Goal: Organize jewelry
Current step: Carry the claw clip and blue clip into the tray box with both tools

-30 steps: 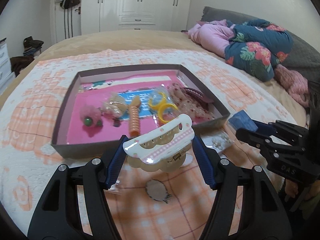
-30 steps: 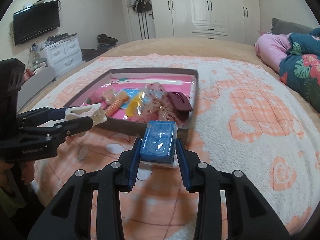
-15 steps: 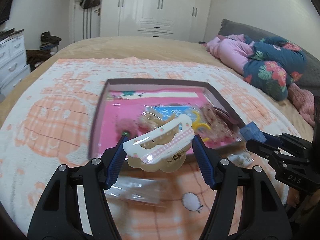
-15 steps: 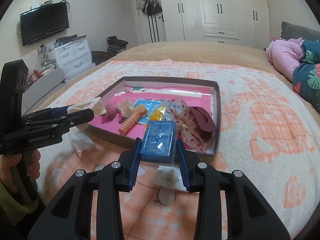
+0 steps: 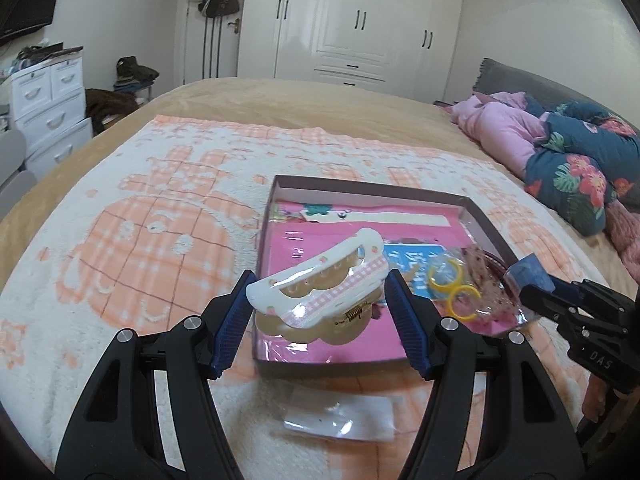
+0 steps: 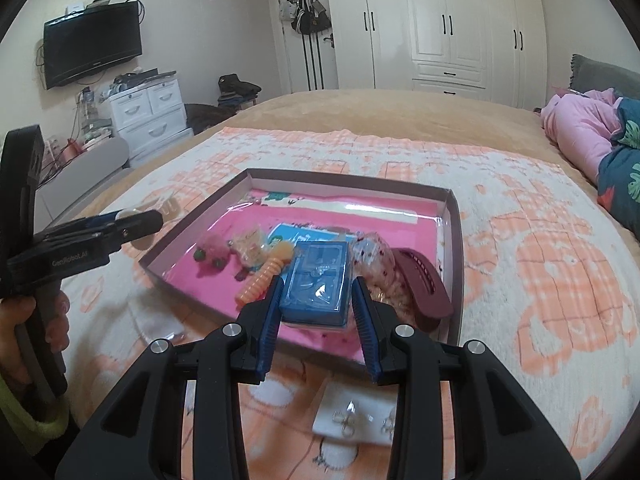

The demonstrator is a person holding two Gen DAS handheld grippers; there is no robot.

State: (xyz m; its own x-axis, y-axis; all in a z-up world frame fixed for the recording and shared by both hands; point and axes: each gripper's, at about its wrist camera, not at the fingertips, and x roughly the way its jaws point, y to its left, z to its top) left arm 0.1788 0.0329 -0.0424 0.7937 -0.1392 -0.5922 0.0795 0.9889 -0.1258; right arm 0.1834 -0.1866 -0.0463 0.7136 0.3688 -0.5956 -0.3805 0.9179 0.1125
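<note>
My left gripper (image 5: 320, 296) is shut on a white and pink checked hair claw clip (image 5: 320, 284), held tilted above the near left part of the brown box (image 5: 486, 224) with a pink floor. My right gripper (image 6: 316, 296) is shut on a small blue packet (image 6: 316, 280) over the box's near edge (image 6: 192, 292). Inside the box (image 6: 348, 184) lie an orange spiral hair tie (image 6: 260, 280), a maroon claw clip (image 6: 420, 284), a pink pompom piece (image 6: 208, 256) and yellow rings (image 5: 452, 284). The left gripper (image 6: 136, 220) shows left of the box in the right wrist view.
The box sits on a white and orange blanket (image 5: 140, 240) spread over a bed. A clear plastic bag (image 5: 340, 416) and a white card with earrings (image 6: 356, 416) lie on the blanket in front of the box. Pink and floral bedding (image 5: 560, 152) is piled at the right.
Both grippers have swung to the left, so the box now sits further right in the left wrist view. The right gripper has come over the box's near edge. Both grips are unchanged.
</note>
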